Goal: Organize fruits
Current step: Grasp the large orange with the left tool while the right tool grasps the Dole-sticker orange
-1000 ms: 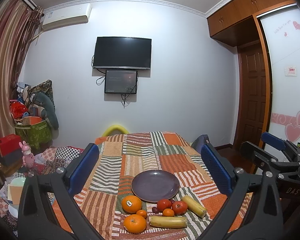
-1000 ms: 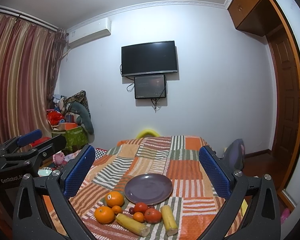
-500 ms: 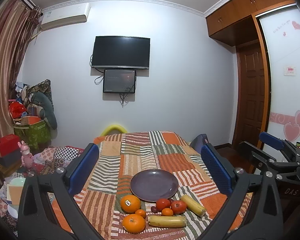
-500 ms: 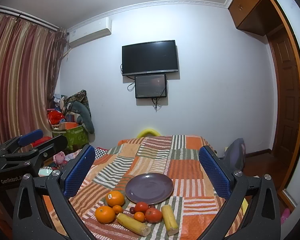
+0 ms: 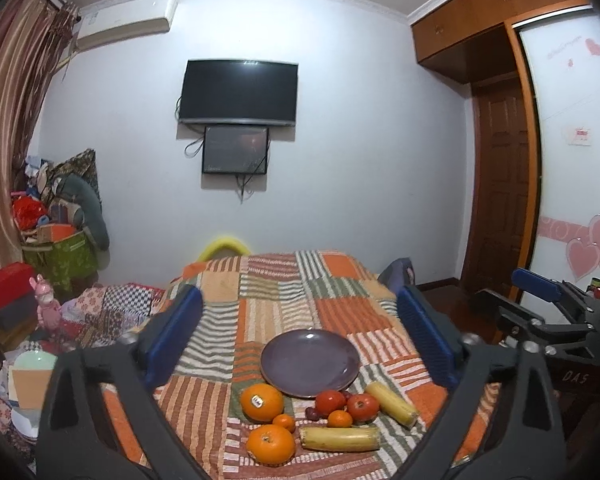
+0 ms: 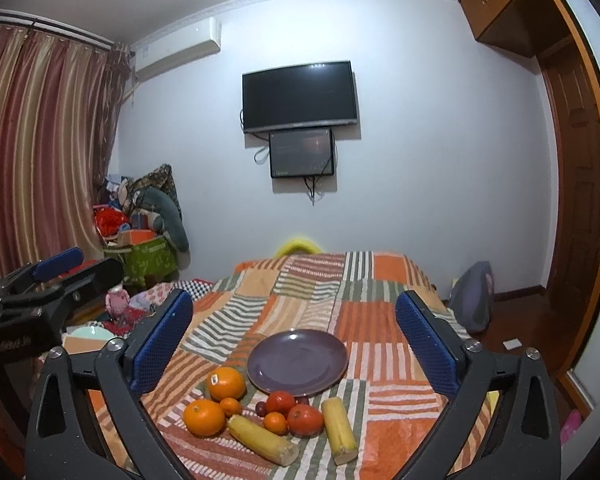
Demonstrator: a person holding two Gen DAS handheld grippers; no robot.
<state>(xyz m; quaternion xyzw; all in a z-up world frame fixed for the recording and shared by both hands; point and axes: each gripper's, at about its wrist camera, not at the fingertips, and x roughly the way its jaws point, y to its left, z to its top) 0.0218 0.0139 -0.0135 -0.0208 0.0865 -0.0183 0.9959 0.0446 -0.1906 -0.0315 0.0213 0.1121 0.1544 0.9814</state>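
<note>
While your two tools hang back from the pile, the patchwork cloth over the tabletop gives the fruit a soft, ribbed bed that should stop it rolling. Your left hand-held gripper and right hand-held gripper both stand wide and hold nothing, though their jaws have just been closing a little on empty air. Beyond the pile sits the smooth, round purple plate, bare, probably the place to fill. Just in front lie two long yellow corn cobs, two large dimpled oranges, two glossy red tomatoes, small tangerines and a dark grape, all near one another.
</note>
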